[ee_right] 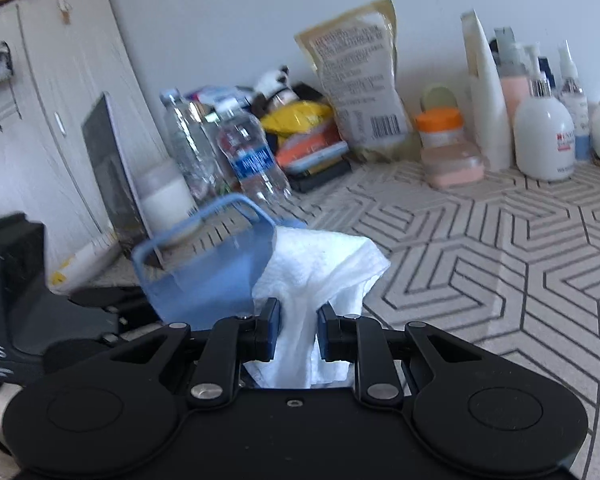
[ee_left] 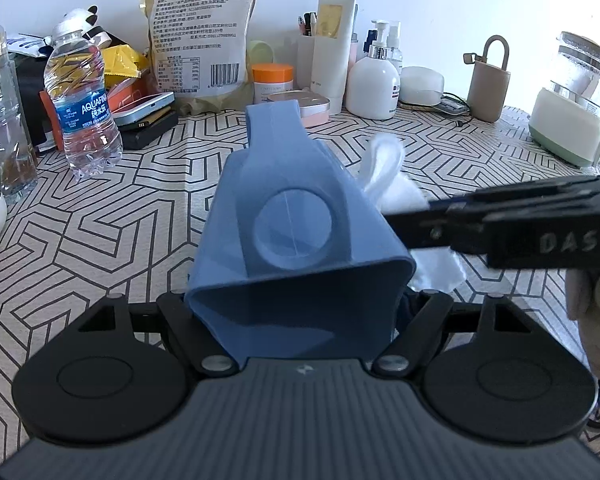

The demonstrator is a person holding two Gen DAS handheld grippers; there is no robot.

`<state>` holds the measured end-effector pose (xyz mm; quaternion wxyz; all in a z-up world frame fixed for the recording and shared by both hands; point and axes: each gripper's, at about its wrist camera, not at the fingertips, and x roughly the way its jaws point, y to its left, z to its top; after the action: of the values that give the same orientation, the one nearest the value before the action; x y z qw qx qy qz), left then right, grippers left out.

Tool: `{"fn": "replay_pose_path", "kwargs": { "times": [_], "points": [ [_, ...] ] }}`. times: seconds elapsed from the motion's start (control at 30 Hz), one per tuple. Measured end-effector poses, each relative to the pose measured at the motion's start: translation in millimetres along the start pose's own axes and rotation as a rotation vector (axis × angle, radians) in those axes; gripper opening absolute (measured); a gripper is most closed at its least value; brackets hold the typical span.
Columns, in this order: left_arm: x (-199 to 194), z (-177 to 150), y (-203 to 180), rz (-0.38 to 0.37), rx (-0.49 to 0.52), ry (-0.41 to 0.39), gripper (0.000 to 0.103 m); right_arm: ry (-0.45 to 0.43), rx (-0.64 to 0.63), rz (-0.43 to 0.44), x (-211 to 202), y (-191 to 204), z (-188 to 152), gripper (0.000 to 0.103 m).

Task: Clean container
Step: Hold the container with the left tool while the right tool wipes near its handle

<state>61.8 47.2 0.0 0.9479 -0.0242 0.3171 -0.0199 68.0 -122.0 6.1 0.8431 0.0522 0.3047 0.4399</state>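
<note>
Gripping the blue container (ee_left: 295,240) between its fingers, the left tongs (ee_left: 300,320) are closed on the soft wall near the rim, so that the vessel is carried clear of the patterned worktop (ee_left: 119,208) and its base, with a round translucent disc, is turned up and away from the camera. The hold seems chosen to present the container's side to the other tool. The right tongs (ee_right: 297,332) are clamped on a bunched white tissue (ee_right: 320,272), whose loose folds project ahead of the fingertips and lie against the container's wall just to their left; in the left wrist view the same tissue is seen pressed beside the container, to the right of the left tongs. Wiping of the outside appears to be the step in hand, though whether the inside has been treated cannot be told. A water bottle (ee_left: 81,108), a large food pouch (ee_left: 201,36) and a white pump bottle (ee_left: 374,80) stand well beyond both tongs against the wall, apart from the work. Because the container is thin and flexible, it may be expected to buckle if pressed hard.
</note>
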Motion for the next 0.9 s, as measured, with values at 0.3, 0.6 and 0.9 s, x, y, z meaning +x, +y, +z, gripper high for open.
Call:
{"fn": "replay_pose_path", "kwargs": {
  "times": [0.3, 0.6, 0.9],
  "points": [
    [1, 0, -2, 0.007, 0.009, 0.004, 0.077, -0.102, 0.072, 0.187, -21, -8, 3, 0.025],
    [1, 1, -5, 0.017, 0.027, -0.002, 0.077, -0.104, 0.056, 0.177, -15, -6, 3, 0.029],
    [2, 1, -5, 0.022, 0.027, 0.003, 0.077, -0.105, -0.04, 0.184, -18, 8, 2, 0.036]
  ]
}}
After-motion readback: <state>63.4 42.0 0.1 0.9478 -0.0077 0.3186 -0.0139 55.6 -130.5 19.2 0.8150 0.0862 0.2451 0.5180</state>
